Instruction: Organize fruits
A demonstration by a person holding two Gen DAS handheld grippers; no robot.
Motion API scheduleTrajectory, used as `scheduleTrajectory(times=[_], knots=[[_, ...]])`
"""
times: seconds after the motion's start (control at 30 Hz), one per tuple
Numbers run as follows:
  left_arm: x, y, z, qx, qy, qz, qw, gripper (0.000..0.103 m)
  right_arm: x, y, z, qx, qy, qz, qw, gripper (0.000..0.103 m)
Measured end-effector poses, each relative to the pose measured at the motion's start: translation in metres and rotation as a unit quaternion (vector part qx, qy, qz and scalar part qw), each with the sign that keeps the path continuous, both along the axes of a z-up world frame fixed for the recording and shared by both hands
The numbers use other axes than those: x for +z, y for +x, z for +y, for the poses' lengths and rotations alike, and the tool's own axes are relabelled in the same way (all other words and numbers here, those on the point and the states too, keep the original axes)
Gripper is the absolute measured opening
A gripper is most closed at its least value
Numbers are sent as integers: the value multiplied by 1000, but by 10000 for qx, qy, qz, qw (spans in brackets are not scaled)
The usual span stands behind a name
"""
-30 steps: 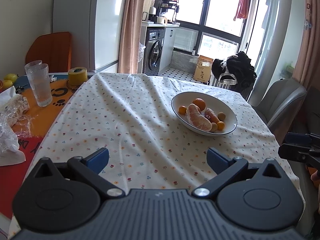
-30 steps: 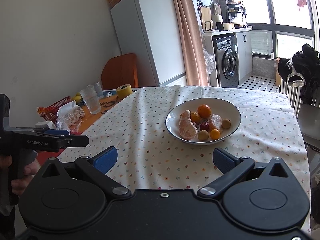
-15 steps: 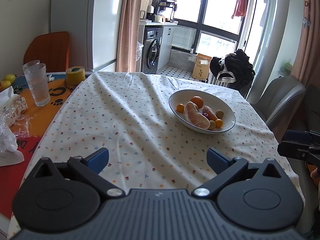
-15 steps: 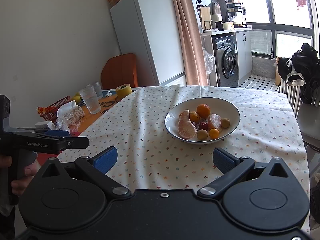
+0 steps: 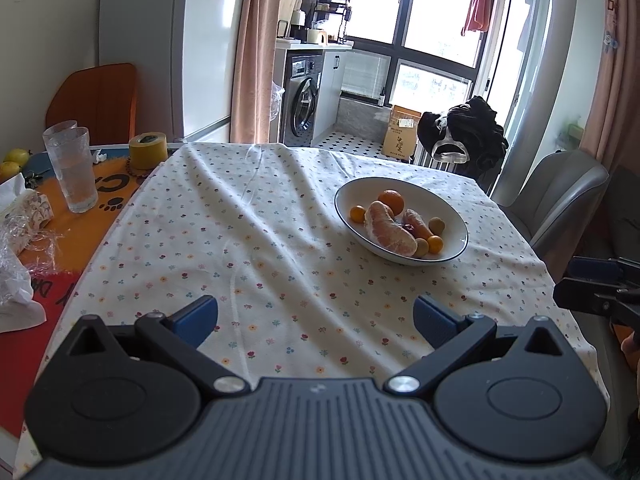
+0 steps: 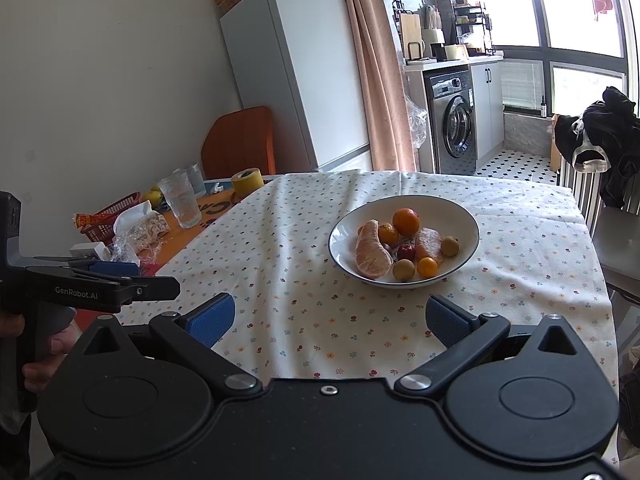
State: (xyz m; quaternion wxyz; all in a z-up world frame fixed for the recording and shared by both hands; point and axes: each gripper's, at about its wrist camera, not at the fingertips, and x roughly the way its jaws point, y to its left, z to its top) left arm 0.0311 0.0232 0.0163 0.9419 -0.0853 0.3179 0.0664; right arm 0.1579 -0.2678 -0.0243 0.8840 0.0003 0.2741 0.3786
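Note:
A white bowl [image 5: 452, 216] [image 6: 460, 216] with a dark rim sits on the flowered tablecloth, right of the middle. It holds an orange [image 5: 391, 200] [image 6: 406, 221], a big peeled citrus piece [image 5: 389, 235] [image 6: 372, 256], a smaller peeled piece [image 6: 428, 242], a small red fruit [image 6: 407, 252] and several small yellow and brown fruits. My left gripper [image 5: 316, 318] hovers open over the near table edge, well short of the bowl. Also open and holding nothing, my right gripper [image 6: 328, 318] hangs in front of the bowl.
Left of the cloth stand two glasses [image 5: 76, 168] [image 6: 182, 202], a yellow tape roll [image 5: 148, 150] [image 6: 248, 182], plastic wrap and tissues [image 5: 20, 232], and a red basket [image 6: 110, 216] with yellow fruit [image 5: 16, 157]. A grey chair [image 5: 568, 196] stands at the right.
Both views have shifted only slightly; the bowl appears a little smaller and farther in the left wrist view. Both grippers stay open.

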Motion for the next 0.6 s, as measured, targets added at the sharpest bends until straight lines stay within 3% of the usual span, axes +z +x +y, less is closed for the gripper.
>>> scheduleTrajectory(times=[0.6], knots=[[-2, 0, -6, -57, 18, 16, 10000, 103, -1, 1, -2, -1, -17, 13, 10000, 103]])
